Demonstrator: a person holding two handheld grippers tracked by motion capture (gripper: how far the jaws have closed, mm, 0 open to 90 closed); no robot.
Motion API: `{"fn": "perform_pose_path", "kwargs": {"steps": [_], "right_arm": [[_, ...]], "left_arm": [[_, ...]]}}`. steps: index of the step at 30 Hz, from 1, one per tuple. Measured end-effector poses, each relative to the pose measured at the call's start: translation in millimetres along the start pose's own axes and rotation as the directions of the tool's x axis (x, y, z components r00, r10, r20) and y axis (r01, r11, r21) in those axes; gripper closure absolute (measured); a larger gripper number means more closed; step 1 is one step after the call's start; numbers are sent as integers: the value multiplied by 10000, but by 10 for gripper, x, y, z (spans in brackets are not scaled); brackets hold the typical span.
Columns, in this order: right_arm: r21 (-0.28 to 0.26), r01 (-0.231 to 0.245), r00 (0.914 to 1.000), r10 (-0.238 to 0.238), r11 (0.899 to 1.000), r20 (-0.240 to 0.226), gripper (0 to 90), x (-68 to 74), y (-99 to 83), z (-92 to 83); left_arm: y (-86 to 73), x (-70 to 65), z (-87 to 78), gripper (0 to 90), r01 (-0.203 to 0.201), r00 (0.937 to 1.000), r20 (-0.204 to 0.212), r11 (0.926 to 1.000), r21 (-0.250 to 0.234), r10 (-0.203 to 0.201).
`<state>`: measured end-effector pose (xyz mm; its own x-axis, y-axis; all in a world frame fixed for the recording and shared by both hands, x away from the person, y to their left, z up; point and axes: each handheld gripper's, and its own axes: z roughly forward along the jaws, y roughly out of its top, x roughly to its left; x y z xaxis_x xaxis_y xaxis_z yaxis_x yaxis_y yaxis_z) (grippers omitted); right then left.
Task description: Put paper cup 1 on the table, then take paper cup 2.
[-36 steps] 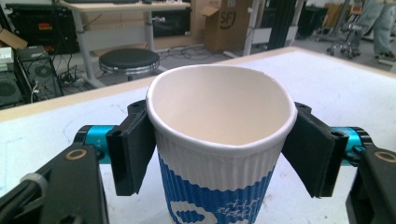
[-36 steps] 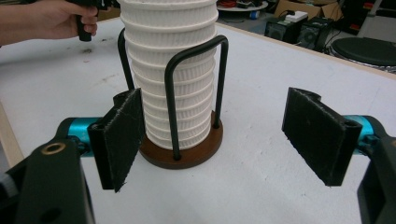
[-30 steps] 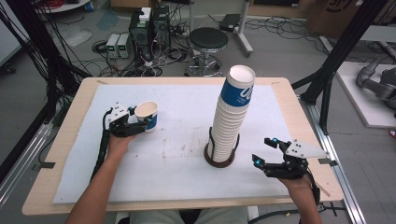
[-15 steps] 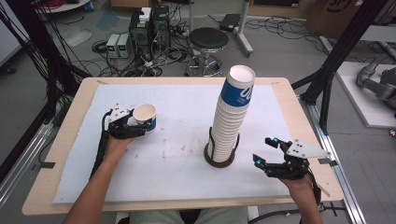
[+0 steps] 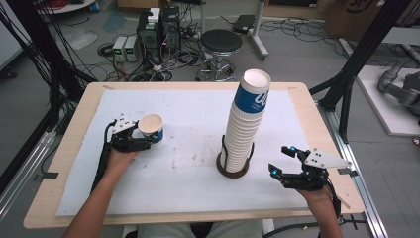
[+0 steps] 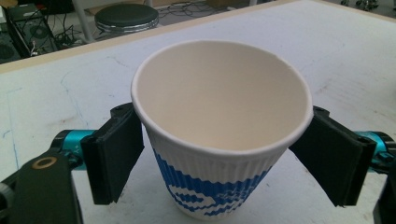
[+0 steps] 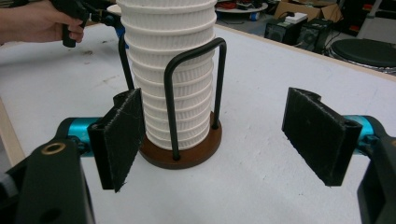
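A lab or workshop, judging by the bare concrete floor (image 5: pixel 307 54) strewn with cables (image 5: pixel 163 62), the computer towers (image 5: pixel 158 27) and power boxes (image 5: pixel 126 48), a black stool (image 5: pixel 221 42), and black frame struts (image 5: pixel 364 54) around the table (image 5: pixel 64 144).

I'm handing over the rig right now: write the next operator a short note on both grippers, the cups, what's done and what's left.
Left gripper: jaws have just been opening; the single cup stands upright between them on the white mat, pads off its wall.
Right gripper: open, holding nothing, facing the cup stack in its wire holder.
Done: one cup set down at the table's left side, away from the stack.
Left: back the left gripper off; probably take the next cup from the stack.
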<state>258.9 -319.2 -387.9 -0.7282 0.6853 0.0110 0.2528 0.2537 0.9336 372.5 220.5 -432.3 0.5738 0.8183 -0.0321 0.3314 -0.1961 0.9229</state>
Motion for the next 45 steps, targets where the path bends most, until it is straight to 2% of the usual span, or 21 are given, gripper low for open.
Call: {"fn": "perform_pose_path", "kwargs": {"steps": [7,11,12,14,16,18,20,22,24,26,29,31,32,34,37,40,45], "right_arm": [[40,-29,10000,28,10000,5,220,-2,-12,-5],[15,4,10000,-4,10000,4,220,-5,-7,-6],[8,-31,10000,31,10000,8,220,-4,-4,-9],[-12,-39,10000,39,10000,12,220,-5,-3,-9],[-31,-11,10000,12,10000,64,220,-14,-5,-5],[24,-56,9999,56,10000,102,220,-20,-6,-1],[63,-56,9998,55,10000,183,220,-22,-2,8],[115,-25,9997,23,9999,248,220,-21,8,10],[113,-19,9996,16,9999,272,220,-24,14,9],[91,-68,9995,65,9999,312,220,-22,15,3],[78,-119,9992,116,9999,372,220,-20,10,-14],[85,-171,9990,168,9998,408,220,-33,0,-20],[65,-170,9990,167,9998,423,220,-42,-4,-18],[58,-167,9990,164,9998,414,220,-39,-7,-17],[-3,-58,9995,58,10000,314,220,-18,0,-25],[-23,-50,9995,50,10000,296,220,-14,15,-38],[61,-97,9994,94,9999,345,220,-8,0,-53]], "left_arm": [[-48,18,-97,178,23,10000,-43,9999,140,-23],[-78,34,-214,179,47,9999,-146,9998,-196,-49],[-100,48,-320,179,324,9994,-90,9977,-600,-330],[-116,41,-435,179,385,9992,-70,9941,-1011,-394],[-127,31,-547,179,601,9982,184,9852,-1603,-578],[-123,15,-648,177,796,9968,287,9714,-2235,-751],[-101,-5,-730,177,1128,9935,454,9589,-2605,-1046],[-97,-39,-807,174,1225,9921,631,9479,-2941,-1087],[-87,-64,-865,174,1133,9932,614,9448,-3073,-991],[-73,-61,-900,174,1216,9920,712,9376,-3257,-1040],[-71,-49,-898,174,1311,9905,822,9358,-3273,-1101],[-74,-47,-894,174,1282,9908,836,9380,-3221,-1067],[-71,-61,-888,174,1201,9913,892,9418,-3141,-967],[-56,-80,-892,174,1045,9928,881,9444,-3118,-808],[-31,-113,-889,174,948,9928,1005,9424,-3208,-657],[-6,-137,-879,174,770,9936,1037,9442,-3201,-459],[10,-166,-872,174,685,9914,1277,9462,-3162,-291]]}}
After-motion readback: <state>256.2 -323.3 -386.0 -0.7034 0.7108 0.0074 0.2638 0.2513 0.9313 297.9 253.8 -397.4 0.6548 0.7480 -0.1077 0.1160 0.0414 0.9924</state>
